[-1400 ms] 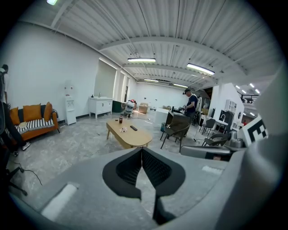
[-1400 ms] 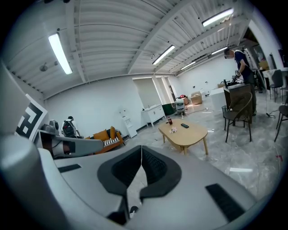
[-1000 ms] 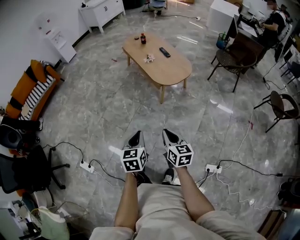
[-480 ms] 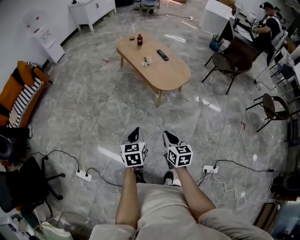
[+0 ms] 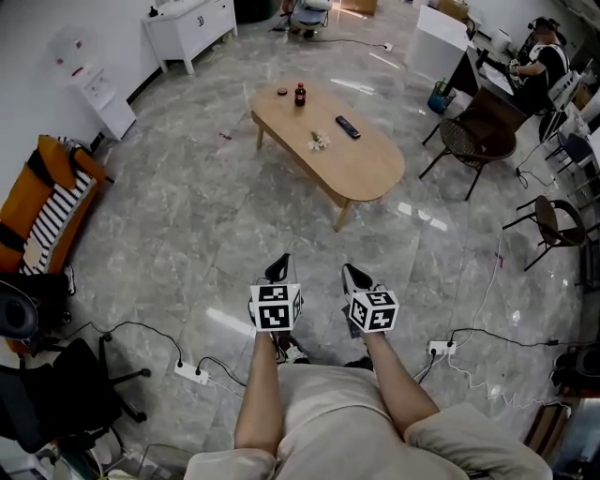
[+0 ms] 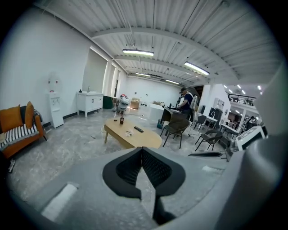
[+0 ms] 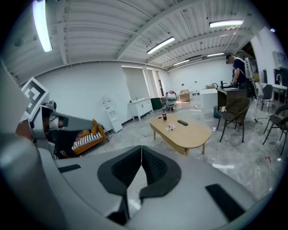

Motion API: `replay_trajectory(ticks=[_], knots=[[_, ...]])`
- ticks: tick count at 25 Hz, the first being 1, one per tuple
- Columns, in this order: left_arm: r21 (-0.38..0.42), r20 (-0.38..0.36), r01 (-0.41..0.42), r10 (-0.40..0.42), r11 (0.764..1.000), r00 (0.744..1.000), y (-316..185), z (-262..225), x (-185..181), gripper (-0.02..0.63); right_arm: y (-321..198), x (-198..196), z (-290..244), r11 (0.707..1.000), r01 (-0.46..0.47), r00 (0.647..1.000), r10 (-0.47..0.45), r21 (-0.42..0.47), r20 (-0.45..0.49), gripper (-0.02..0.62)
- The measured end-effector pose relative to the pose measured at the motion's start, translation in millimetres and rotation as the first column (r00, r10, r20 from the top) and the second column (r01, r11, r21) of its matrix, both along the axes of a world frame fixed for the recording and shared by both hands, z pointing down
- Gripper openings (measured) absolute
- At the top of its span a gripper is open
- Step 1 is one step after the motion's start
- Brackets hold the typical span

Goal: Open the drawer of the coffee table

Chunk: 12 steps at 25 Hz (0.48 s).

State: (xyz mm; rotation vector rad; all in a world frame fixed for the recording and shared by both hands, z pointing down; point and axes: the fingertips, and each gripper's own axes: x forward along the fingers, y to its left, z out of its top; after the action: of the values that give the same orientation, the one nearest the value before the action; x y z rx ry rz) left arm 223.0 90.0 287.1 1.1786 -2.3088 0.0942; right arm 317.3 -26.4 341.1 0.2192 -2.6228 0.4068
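Observation:
The oval wooden coffee table (image 5: 330, 142) stands some way ahead on the marble floor, also seen as the coffee table (image 6: 130, 134) and the coffee table (image 7: 182, 131). On it are a dark bottle (image 5: 300, 94), a black remote (image 5: 348, 127) and a small pale object (image 5: 320, 142). No drawer shows from here. My left gripper (image 5: 277, 268) and right gripper (image 5: 353, 275) are held side by side in front of me, far short of the table. Both are shut with nothing between the jaws.
An orange sofa with a striped cushion (image 5: 42, 206) is at the left. Dark chairs (image 5: 473, 141) and a desk with a seated person (image 5: 539, 56) are at the right. Power strips and cables (image 5: 192, 372) lie on the floor near my feet. White cabinet (image 5: 187, 28) at the back.
The whole view has shifted as I walk: the table sits a little more to the right and nearer. Both grippers stay shut and held together in front of me.

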Motion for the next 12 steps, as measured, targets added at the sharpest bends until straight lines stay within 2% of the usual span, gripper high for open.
replay_trajectory(ticks=[5,12], knots=[[0.022,-0.028,-0.007,0.008,1.0,1.0,28,7,-26,0.011,8,-17,4,0.998,-0.06,0.998,0.06,0.011,-0.015,0.017],[0.072,-0.078,0.066,-0.06,0.995,0.995,51,19,-58,0.011,4,-37,7,0.995,-0.086,0.995,0.088,0.047,-0.041,0.017]])
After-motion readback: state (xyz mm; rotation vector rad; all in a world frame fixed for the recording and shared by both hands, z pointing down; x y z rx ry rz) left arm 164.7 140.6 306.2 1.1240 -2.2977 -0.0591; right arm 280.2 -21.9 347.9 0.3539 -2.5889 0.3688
